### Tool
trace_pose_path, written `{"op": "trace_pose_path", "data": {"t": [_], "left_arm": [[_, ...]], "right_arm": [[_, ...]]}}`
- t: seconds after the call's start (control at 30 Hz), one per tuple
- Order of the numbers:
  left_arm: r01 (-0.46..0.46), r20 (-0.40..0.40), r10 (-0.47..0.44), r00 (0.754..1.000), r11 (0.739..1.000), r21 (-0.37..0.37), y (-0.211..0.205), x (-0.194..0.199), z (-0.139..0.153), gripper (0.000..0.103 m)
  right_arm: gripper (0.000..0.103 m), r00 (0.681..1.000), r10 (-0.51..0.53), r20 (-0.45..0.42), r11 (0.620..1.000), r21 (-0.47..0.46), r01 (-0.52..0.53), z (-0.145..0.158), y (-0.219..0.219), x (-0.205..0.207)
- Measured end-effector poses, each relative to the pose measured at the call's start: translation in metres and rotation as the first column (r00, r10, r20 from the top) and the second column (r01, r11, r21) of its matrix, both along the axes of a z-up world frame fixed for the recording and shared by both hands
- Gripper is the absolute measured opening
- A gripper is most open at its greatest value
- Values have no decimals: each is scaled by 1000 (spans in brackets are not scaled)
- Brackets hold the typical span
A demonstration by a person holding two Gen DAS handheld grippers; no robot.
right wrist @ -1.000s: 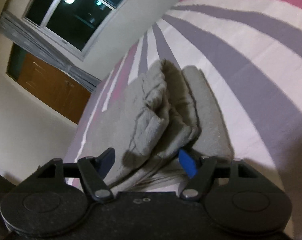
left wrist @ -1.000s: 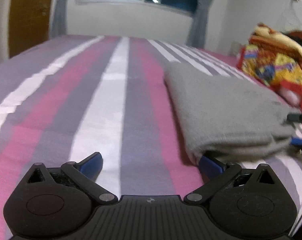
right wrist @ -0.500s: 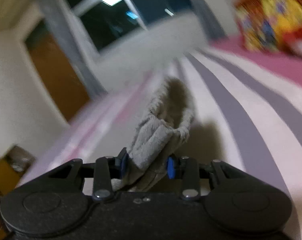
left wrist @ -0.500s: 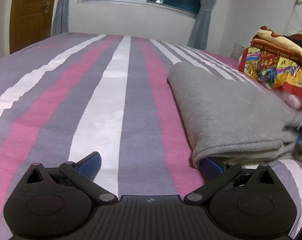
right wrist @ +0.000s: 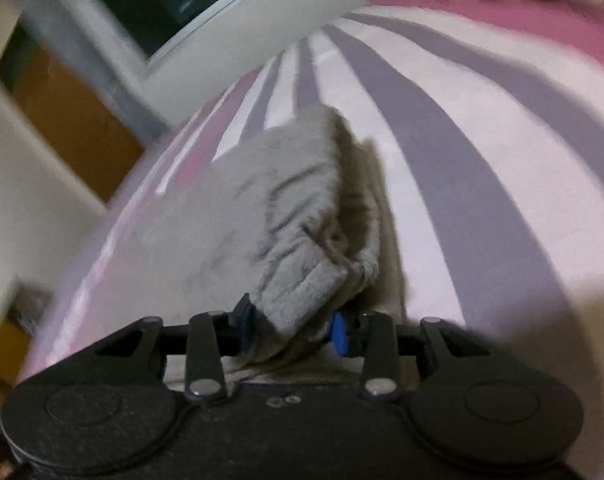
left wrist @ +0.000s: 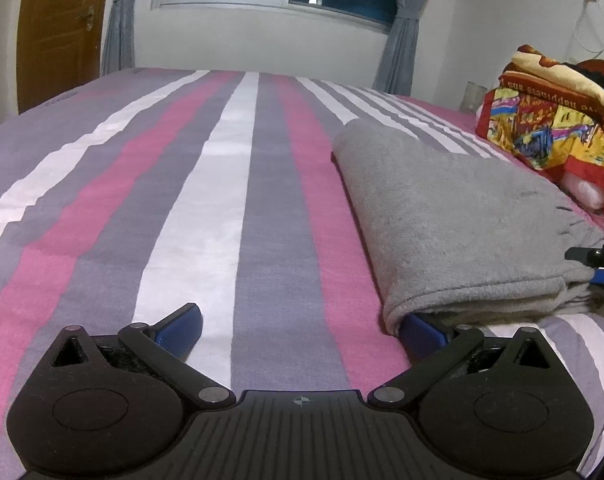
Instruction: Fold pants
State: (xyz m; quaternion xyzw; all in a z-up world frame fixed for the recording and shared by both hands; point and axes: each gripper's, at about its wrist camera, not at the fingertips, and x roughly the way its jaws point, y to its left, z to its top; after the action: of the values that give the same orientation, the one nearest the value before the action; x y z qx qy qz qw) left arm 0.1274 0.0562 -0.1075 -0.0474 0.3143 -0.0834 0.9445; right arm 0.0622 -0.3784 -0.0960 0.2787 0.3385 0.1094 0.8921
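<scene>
Fingers on the right gripper (right wrist: 292, 330) pinch a bunched end of the grey pants (right wrist: 286, 216), lower centre of its frame. Left gripper (left wrist: 302, 326) gapes wide; its right-hand finger (left wrist: 423, 328) is tucked under the pants' near left corner, the other rests on the striped bedsheet (left wrist: 206, 216) at lower left, nothing clamped. Pants sit right of centre in the left view. Advice: clamp the left corner before lifting, raise both ends level, keep layers stacked. Left tool sits low and flat to the bed; right tool is tilted, view blurred.
</scene>
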Motion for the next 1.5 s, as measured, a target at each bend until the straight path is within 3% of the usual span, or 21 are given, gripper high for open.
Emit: {"op": "trace_pose_path", "data": {"t": [0.13, 0.2, 0.3, 0.43, 0.5, 0.53, 0.6, 0.63, 0.67, 0.77, 0.87, 0.93, 1.0, 1.03, 1.1, 1.17, 1.33, 1.5], "left_arm": [[33, -43, -33, 999, 999, 7, 3, -1, 7, 103], [71, -56, -72, 996, 997, -11, 10, -10, 16, 103], [91, 28, -90, 996, 995, -36, 21, -20, 36, 103], [89, 47, -85, 995, 991, -100, 8, 17, 45, 103], [103, -4, -104, 995, 987, -124, -5, 41, 34, 103], [114, -44, -120, 992, 986, -121, -12, 52, 23, 103], [131, -84, -145, 986, 979, -155, -17, 66, 9, 103], [125, -105, -143, 984, 978, -164, -16, 71, 11, 103], [118, -115, -139, 984, 979, -167, -15, 76, 17, 103], [134, -40, -142, 989, 979, -156, -17, 88, 38, 103], [149, -77, -155, 985, 986, -76, -30, 124, 39, 103], [179, -175, -180, 968, 984, -24, -41, 149, 22, 103], [177, -171, -181, 969, 984, -36, -45, 160, 22, 103], [179, -151, -183, 971, 983, -39, -47, 164, 27, 103], [181, -114, -186, 976, 982, -49, -52, 174, 34, 103], [173, -132, -176, 975, 984, -38, -60, 195, 34, 103], [167, -199, -166, 966, 986, -12, -81, 233, 13, 103], [164, -205, -160, 966, 986, 5, -78, 220, 13, 103]], "right_arm": [[40, 1000, 2, 8, 998, -64, -1, 7, 5, -5], [52, 1000, -2, 0, 997, -72, 2, 15, -1, -11], [58, 995, -17, 98, 986, -164, 33, 44, -9, -28], [61, 983, -2, 183, 968, -246, 47, 63, -7, -22], [78, 981, -8, 192, 961, -271, 60, 60, 2, -10], [79, 984, 1, 178, 955, -291, 52, 54, 7, -4], [77, 998, 22, 64, 929, -370, 3, 27, 17, 15], [79, 999, 45, -18, 930, -363, -49, 12, 19, 24], [79, 998, 57, -39, 944, -322, -66, 7, 15, 27], [79, 997, 59, 39, 942, -334, -43, 27, 12, 26], [79, 991, 60, 122, 940, -341, -14, 44, 11, 43], [80, 995, 53, 83, 930, -366, -19, 40, 10, 68], [94, 998, 55, -41, 913, -403, -67, 23, 6, 100], [95, 997, 53, -62, 926, -370, -72, 21, 1, 108], [89, 999, 54, -11, 931, -362, -54, 33, -2, 113], [87, 997, 64, 38, 925, -378, -45, 43, 1, 121], [92, 998, 32, -52, 896, -441, -52, 34, 19, 163], [94, 995, 32, -93, 900, -431, -69, 25, 12, 167]]}}
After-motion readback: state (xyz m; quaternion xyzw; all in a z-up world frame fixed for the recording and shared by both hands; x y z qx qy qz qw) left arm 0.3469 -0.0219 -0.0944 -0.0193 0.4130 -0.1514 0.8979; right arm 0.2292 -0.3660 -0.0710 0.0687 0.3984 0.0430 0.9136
